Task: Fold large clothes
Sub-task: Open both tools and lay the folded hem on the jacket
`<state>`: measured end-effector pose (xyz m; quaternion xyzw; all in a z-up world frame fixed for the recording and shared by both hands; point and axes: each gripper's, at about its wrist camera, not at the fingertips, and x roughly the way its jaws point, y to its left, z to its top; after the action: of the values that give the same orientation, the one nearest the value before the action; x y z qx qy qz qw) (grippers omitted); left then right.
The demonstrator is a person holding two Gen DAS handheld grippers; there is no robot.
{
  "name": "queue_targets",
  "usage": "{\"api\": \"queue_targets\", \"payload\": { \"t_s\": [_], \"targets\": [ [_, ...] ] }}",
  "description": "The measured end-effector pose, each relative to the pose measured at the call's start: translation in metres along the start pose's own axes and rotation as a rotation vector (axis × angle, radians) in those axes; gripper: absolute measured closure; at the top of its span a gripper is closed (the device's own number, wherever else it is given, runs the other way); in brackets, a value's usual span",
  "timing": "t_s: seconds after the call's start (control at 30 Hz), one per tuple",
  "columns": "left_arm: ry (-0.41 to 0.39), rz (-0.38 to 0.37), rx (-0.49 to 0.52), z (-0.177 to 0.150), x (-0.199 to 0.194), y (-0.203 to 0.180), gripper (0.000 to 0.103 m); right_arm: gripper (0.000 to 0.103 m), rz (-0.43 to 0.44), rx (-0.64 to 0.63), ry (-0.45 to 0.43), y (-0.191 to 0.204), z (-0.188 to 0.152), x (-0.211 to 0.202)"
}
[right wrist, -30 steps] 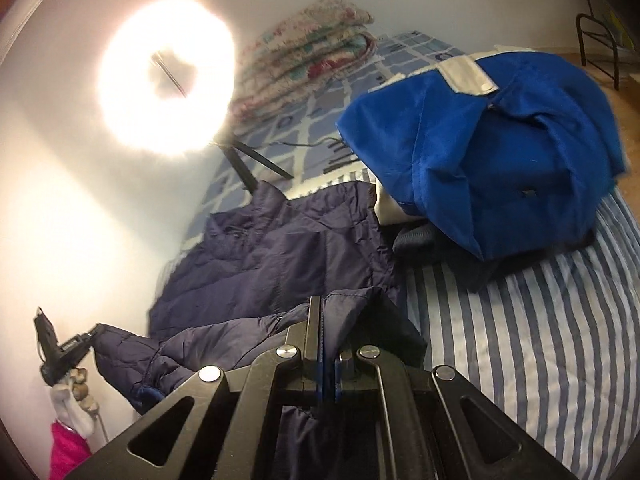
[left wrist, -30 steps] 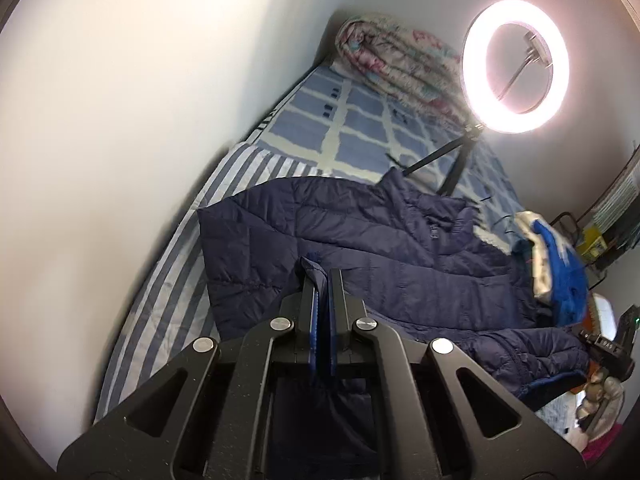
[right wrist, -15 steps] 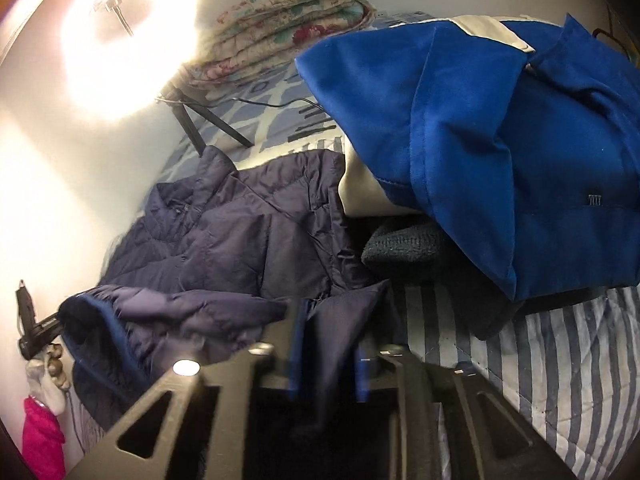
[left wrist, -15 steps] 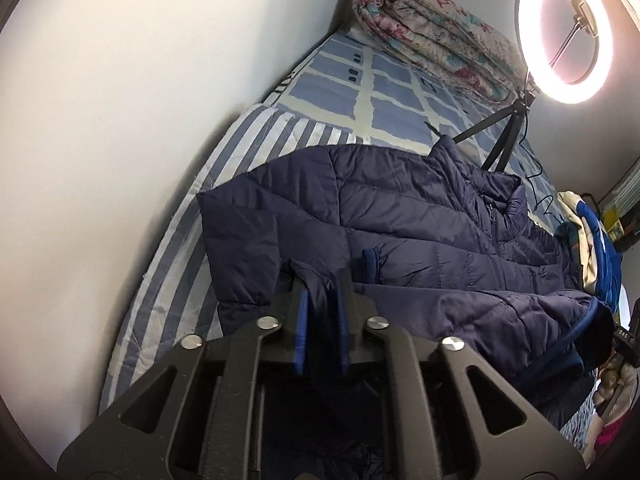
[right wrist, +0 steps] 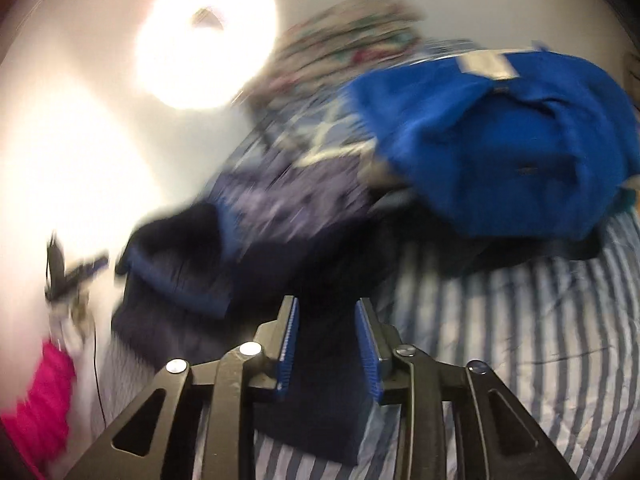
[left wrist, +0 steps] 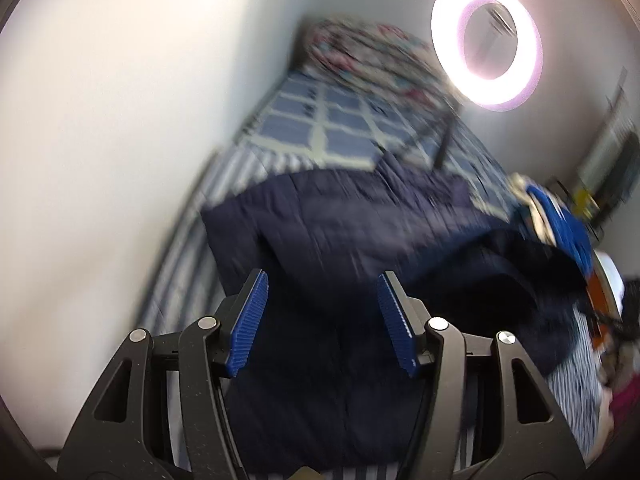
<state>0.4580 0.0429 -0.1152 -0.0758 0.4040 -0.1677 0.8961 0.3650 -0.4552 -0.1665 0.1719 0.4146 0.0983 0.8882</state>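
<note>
A dark navy quilted jacket (left wrist: 340,232) lies spread on the striped bed, its hem folded up over the body. It also shows in the right wrist view (right wrist: 280,216). My left gripper (left wrist: 322,320) is open above the jacket's near edge, with nothing between its blue pads. My right gripper (right wrist: 326,344) is open over the jacket's other near corner, also empty. Both views are blurred by motion.
A pile of clothes topped by a bright blue garment (right wrist: 500,140) sits on the striped sheet (right wrist: 520,320). A lit ring light on a tripod (left wrist: 486,40) stands on the bed by a folded floral quilt (left wrist: 360,52). A white wall (left wrist: 120,120) borders the bed.
Both grippers have let go of the jacket's hem and opened. Both have pulled back and up from the jacket, which now lies folded on the bed.
</note>
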Motion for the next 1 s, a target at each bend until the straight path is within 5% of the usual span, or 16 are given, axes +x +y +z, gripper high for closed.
{"api": "queue_targets", "payload": {
  "t_s": [0.17,0.4,0.47,0.53,0.6,0.8,1.0],
  "targets": [
    [0.124,0.02,0.064,-0.01,0.038,-0.007,0.044,0.075,-0.043,-0.138,0.055,0.029,0.007,0.036],
    [0.102,0.064,-0.079,0.041,0.082,0.007,0.045,0.074,-0.084,-0.105,0.002,0.036,0.061,0.07],
    [0.104,0.08,-0.101,0.053,0.094,0.015,0.044,0.071,-0.114,-0.078,-0.018,0.035,0.077,0.077],
    [0.117,0.117,-0.145,0.062,0.109,0.024,0.044,0.05,-0.138,-0.035,-0.013,0.028,0.089,0.086],
    [0.125,0.143,-0.179,0.065,0.115,0.03,0.044,0.047,-0.164,-0.003,-0.015,0.022,0.094,0.09],
    [0.108,0.133,-0.089,0.054,0.09,0.033,0.044,0.045,-0.17,-0.019,-0.042,0.022,0.079,0.061],
    [0.18,0.071,-0.193,0.041,0.084,0.069,0.04,0.036,-0.169,0.05,-0.027,0.002,0.04,0.031]
  ]
}}
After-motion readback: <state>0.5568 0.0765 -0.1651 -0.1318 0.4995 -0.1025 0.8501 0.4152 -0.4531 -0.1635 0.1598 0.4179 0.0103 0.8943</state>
